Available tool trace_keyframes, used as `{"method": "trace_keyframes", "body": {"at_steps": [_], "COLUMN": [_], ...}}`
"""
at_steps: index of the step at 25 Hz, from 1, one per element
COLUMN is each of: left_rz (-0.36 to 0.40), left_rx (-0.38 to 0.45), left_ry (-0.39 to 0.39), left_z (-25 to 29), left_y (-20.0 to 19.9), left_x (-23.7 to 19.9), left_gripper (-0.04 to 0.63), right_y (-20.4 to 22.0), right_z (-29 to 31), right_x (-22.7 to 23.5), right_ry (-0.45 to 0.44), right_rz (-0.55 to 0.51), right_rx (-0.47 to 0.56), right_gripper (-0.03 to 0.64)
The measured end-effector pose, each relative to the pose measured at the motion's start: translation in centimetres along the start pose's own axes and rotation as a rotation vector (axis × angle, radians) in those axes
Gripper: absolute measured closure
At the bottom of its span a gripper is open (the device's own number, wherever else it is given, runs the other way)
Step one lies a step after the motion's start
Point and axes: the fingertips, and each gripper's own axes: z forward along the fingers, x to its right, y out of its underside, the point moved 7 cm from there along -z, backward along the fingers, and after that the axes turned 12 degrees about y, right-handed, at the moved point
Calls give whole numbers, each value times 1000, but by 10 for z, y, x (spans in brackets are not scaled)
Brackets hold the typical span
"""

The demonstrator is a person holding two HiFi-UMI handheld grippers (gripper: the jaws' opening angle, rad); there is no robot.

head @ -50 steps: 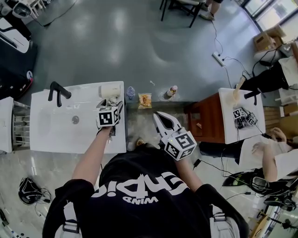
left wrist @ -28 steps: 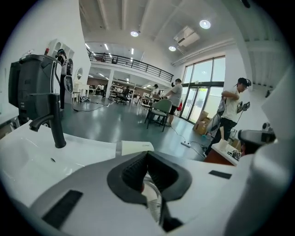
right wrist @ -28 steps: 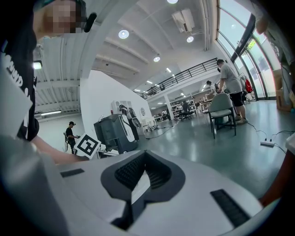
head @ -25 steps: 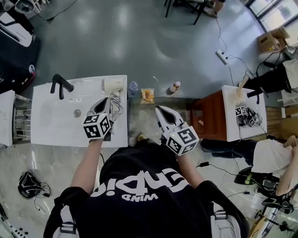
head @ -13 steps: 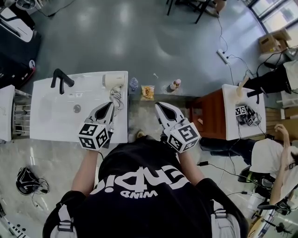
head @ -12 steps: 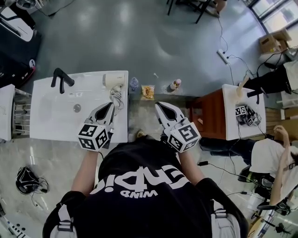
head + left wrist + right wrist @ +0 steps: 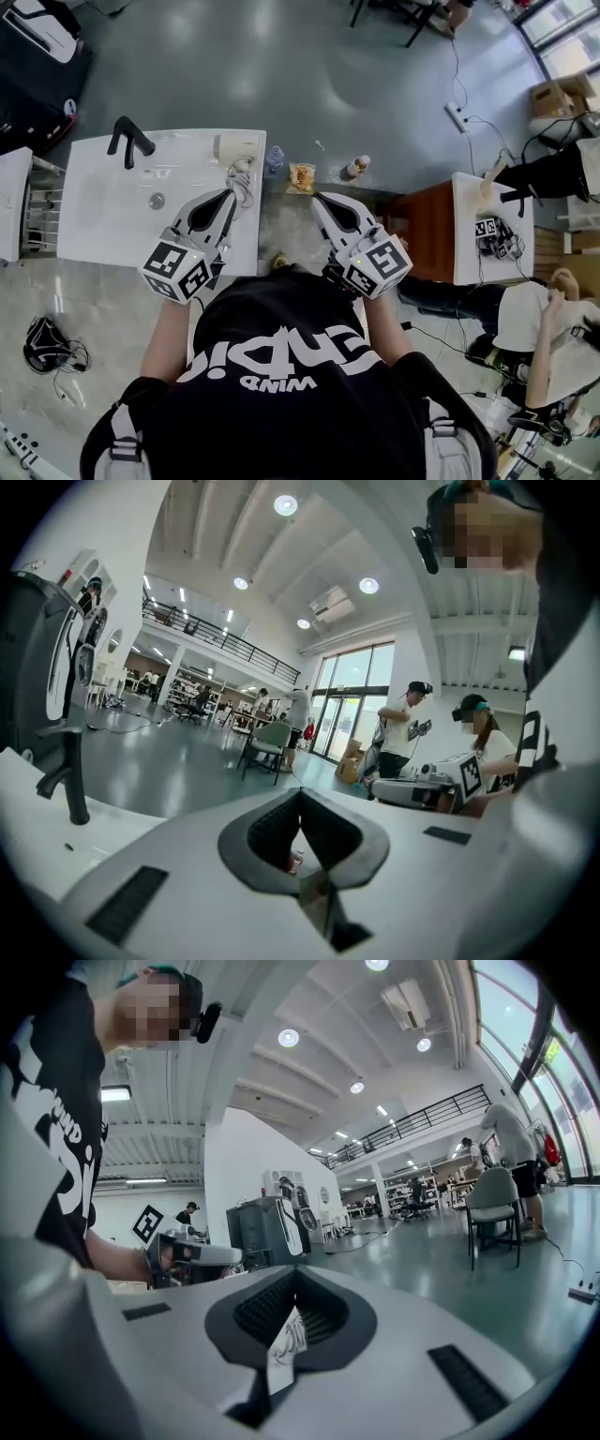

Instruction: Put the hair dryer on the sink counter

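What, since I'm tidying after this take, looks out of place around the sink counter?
A snack packet, a clear bottle and a second bottle sit on the floor beside the sink counter. The hair dryer lies at the counter's corner, its cord loosely tangled by the edge.

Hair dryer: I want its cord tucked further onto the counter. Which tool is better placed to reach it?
Left, probably. The left tool hovers shut over the counter's right edge, right beside the cord and near the hair dryer. The right tool, also shut, sits off the counter over the floor.
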Motion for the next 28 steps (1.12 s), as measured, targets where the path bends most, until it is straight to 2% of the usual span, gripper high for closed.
{"method": "trace_keyframes", "body": {"at_steps": [5,12,28], "left_rz": [66,70,35], "left_rx": [1,21,0], "left_ry": [35,37,24], "left_z": [1,2,-2], "left_y": [-15,-20,-8], "left_x": [1,0,-5], "left_gripper": [575,575,575], "right_y": [-11,-17,-15], "right_z": [6,8,7], "right_x": [-7,-8,-5], "right_ry": [-54,-69,-60], "right_rz": [-13,-9,-5], "right_rx": [34,62,60], "right_gripper": [603,603,603]}}
